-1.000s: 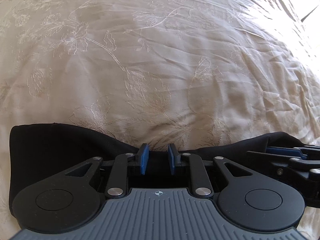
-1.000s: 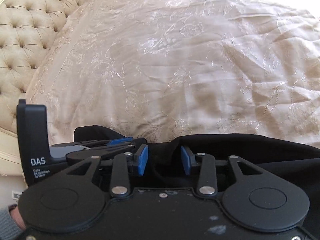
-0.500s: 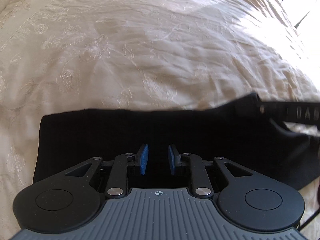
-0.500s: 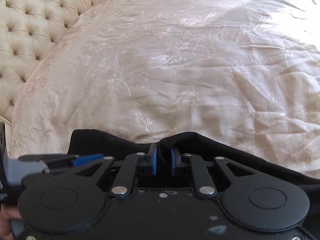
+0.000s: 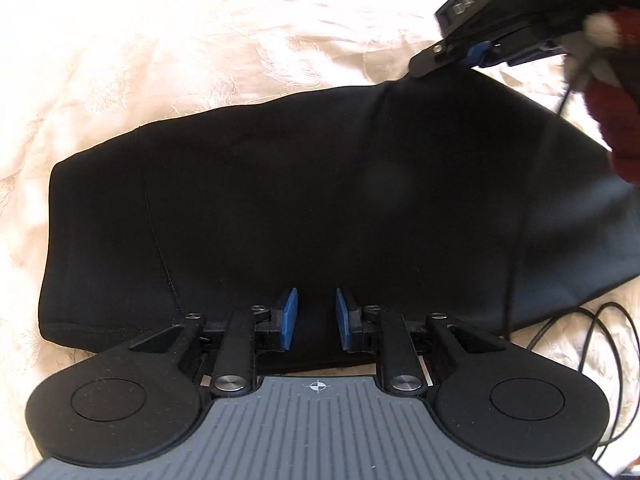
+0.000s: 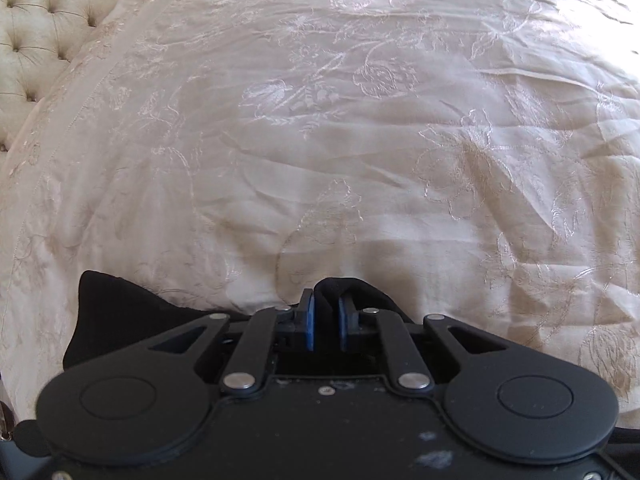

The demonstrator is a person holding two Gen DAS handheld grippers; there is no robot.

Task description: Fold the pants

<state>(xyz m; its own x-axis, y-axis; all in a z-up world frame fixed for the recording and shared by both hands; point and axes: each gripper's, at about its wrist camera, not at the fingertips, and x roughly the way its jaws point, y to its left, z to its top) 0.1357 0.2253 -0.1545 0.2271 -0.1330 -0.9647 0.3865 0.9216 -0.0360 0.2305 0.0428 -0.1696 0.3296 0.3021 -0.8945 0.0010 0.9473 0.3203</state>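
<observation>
On cream bedspread (image 6: 360, 140): black pants (image 5: 300, 200) | left gripper (image 5: 316, 320) clamping near edge | right gripper (image 6: 326, 320) just closed, pinching raised fold.

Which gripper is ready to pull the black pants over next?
Probably the right gripper: it has just closed on a fold of the pants. The left gripper sits at their near edge.

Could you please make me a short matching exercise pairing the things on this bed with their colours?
Things:
1. pants
2. bedspread
3. pads of the right tongs
4. headboard

Descriptions:
A. blue
B. tufted beige
C. black
D. cream with embroidered flowers

Pairs: 1-C, 2-D, 3-A, 4-B
</observation>
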